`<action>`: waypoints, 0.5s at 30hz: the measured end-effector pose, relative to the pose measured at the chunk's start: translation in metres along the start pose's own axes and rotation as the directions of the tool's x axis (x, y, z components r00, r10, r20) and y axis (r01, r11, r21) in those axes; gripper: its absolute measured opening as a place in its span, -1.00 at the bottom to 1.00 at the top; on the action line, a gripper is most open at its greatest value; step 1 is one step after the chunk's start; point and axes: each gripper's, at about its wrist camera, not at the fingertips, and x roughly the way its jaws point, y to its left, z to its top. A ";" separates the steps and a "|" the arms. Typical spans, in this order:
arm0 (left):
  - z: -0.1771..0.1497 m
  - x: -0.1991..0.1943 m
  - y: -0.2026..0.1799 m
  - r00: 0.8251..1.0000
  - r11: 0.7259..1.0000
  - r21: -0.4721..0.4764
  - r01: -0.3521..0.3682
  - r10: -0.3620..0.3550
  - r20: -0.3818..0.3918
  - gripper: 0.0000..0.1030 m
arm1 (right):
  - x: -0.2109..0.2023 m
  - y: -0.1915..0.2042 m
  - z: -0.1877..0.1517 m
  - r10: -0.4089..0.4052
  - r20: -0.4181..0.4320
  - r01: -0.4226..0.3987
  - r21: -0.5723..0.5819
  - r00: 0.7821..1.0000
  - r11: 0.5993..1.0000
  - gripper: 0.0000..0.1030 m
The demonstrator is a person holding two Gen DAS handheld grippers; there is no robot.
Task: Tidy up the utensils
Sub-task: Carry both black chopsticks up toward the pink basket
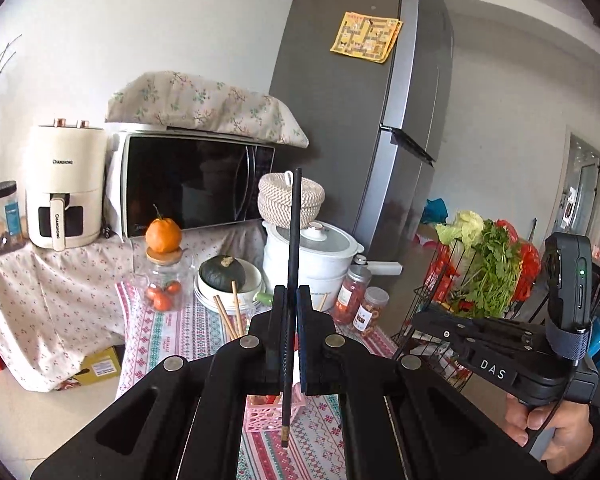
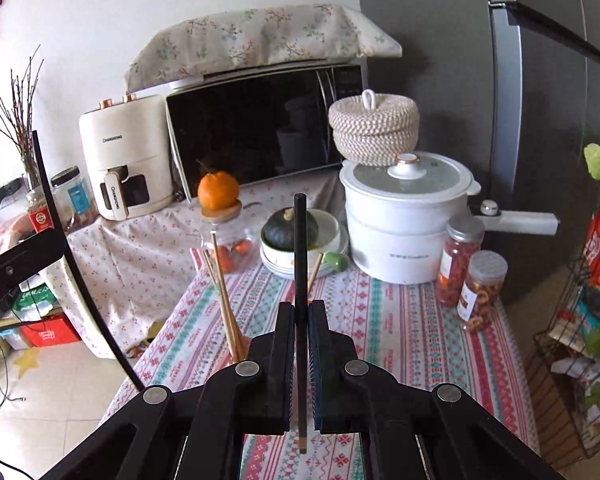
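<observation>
My left gripper point(image 1: 291, 293) is shut on a black chopstick point(image 1: 294, 224), which stands nearly upright between the jaws above the table. Below it sits a pink lattice basket point(image 1: 274, 416), and several wooden chopsticks point(image 1: 229, 316) stick up just left of the gripper. My right gripper point(image 2: 300, 307) is shut on a second black chopstick point(image 2: 300, 240), also upright. The wooden chopsticks point(image 2: 225, 296) rise to its left. In the right wrist view the left gripper point(image 2: 18, 258) shows at the left edge with its black chopstick point(image 2: 50, 200). A hand point(image 1: 548, 428) holds the right gripper's body at the left view's right edge.
On the patterned tablecloth point(image 2: 400, 332) stand a white pot point(image 2: 404, 220) with a woven basket point(image 2: 374, 128) behind it, a green squash in stacked bowls point(image 2: 288, 228), a glass jar topped by an orange point(image 2: 218, 190) and two snack jars point(image 2: 480, 288). A microwave point(image 2: 256, 128), an air fryer point(image 2: 124, 152), a fridge point(image 1: 352, 120) and a wire rack of greens point(image 1: 480, 280) surround it.
</observation>
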 end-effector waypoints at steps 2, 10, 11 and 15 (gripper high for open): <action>0.001 0.004 0.001 1.000 1.000 -0.003 -0.011 0.011 0.014 -0.93 | -0.001 0.002 0.002 0.008 0.006 -0.008 -0.002 1.000 1.000 -0.90; -0.003 0.021 0.002 0.993 1.000 0.019 -0.025 0.023 0.119 -1.00 | -0.002 0.003 0.011 0.030 0.056 -0.032 0.034 0.998 0.999 -0.90; -0.005 0.025 0.001 0.992 0.999 0.024 -0.031 0.028 0.123 -1.00 | -0.002 0.002 0.011 0.033 0.060 -0.036 0.040 0.998 0.999 -0.90; -0.013 0.044 0.003 0.993 0.998 0.028 -0.049 0.045 0.108 -1.00 | 0.003 0.002 0.014 0.045 0.064 -0.049 0.055 0.997 0.997 -0.90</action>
